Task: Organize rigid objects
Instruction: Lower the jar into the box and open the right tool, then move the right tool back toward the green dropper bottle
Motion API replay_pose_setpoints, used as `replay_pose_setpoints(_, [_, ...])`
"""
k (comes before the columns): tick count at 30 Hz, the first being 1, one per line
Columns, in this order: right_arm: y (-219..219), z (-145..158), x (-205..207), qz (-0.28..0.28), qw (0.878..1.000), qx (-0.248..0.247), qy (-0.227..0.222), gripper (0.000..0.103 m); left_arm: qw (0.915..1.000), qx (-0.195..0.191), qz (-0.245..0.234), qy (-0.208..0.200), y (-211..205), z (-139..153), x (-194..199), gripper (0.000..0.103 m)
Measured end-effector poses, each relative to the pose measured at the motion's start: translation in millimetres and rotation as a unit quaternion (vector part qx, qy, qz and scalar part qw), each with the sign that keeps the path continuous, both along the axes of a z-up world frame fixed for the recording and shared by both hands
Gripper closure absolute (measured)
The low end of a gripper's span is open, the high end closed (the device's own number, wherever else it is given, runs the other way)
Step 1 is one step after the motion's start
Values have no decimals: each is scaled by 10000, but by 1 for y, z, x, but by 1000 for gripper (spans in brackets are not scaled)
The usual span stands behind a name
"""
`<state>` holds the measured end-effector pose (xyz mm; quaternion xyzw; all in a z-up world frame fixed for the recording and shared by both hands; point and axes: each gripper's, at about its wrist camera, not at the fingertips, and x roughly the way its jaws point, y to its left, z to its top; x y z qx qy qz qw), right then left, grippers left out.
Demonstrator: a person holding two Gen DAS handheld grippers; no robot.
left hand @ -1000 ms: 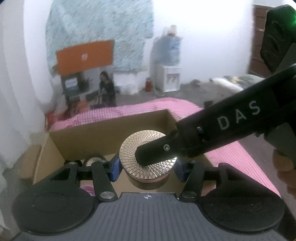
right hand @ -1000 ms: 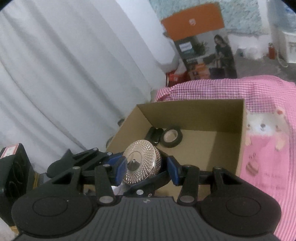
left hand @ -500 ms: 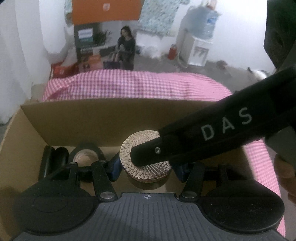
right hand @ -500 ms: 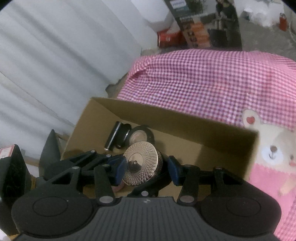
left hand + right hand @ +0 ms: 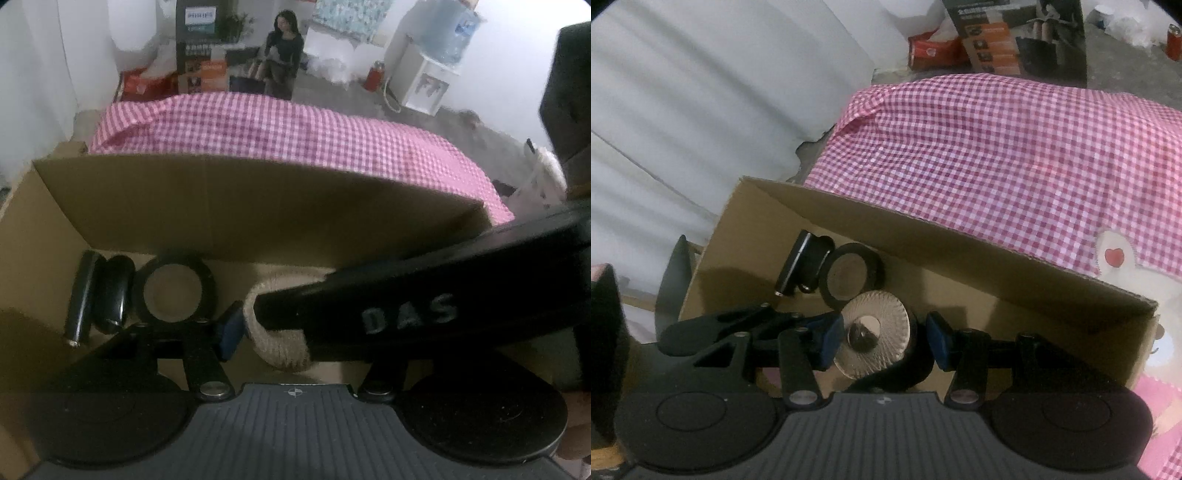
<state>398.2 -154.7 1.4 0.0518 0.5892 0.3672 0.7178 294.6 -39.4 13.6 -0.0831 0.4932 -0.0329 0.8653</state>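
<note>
I hold the round gold compact (image 5: 873, 338) in my left tongs (image 5: 295, 325), clamped on its rim, low inside the cardboard box (image 5: 960, 236). My right tongs (image 5: 882, 339) stand apart around it (pads clear). Black tape roll (image 5: 851, 275) lies just beyond, upper left; bare floor opens right.

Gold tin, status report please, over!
Left gripper shut on gold tin, low in cardboard box. Right gripper straddles it, grip unclear. Tape roll close beside.
</note>
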Motion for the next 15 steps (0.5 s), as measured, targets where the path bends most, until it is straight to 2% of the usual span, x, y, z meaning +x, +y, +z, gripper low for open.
replay_pose_setpoints(6, [1, 4, -2, -95, 9996, 5, -280, 50, 9993, 135, -134, -311, -7, 6, -6, 43])
replay_pose_setpoints(9, [-9, 21, -9, -242, 9979, 125, -582, 50, 9981, 180, -159, -561, -8, 14, -16, 42])
replay_pose_setpoints(15, [-38, 66, -43, -654, 9900, 424, -1173, 49, 9934, 66, -417, -1063, -13, 43, -52, 32])
